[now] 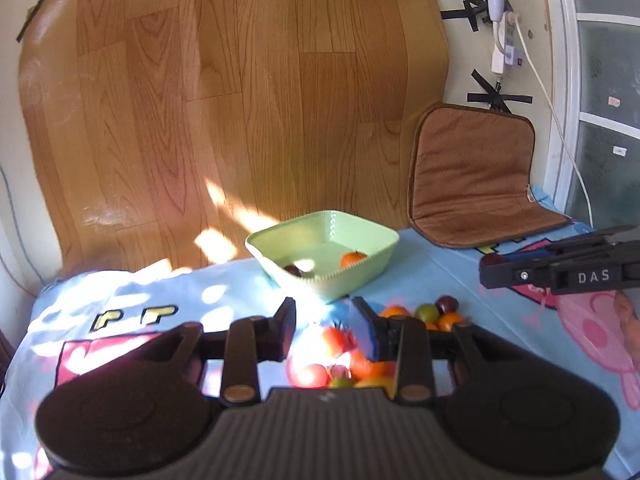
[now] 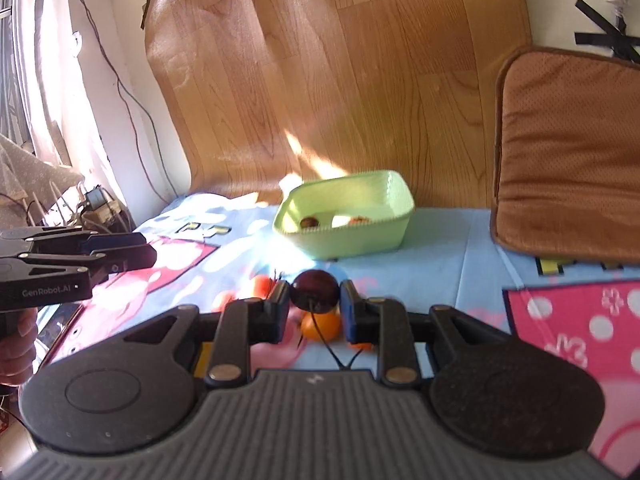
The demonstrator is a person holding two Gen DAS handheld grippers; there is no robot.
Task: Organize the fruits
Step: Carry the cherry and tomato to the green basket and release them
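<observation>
Sun glare falls on a red tomato (image 1: 332, 340) that sits between the pads of my left gripper (image 1: 324, 328), which is shut on it. My right gripper (image 2: 315, 300) is shut on a dark purple tomato (image 2: 315, 290), held above the cloth. Below both grippers lies a pile of loose tomatoes (image 1: 426, 312), red, orange, green and dark. Behind them stands a light green bowl (image 1: 340, 284) holding an orange tomato (image 1: 352, 258) and a dark one (image 1: 294, 270). The right gripper (image 1: 484, 268) shows at the right edge of the left wrist view. At the left edge of the right wrist view is the left gripper (image 2: 154, 258).
A blue cartoon-print cloth (image 1: 460, 280) covers the surface. A brown cushion (image 1: 472, 184) leans at the back right, beside the bowl. A wood-pattern sheet (image 1: 240, 100) rises behind. A plug strip and cable (image 1: 504, 40) hang on the wall. A person's hand (image 2: 16, 344) holds the left gripper.
</observation>
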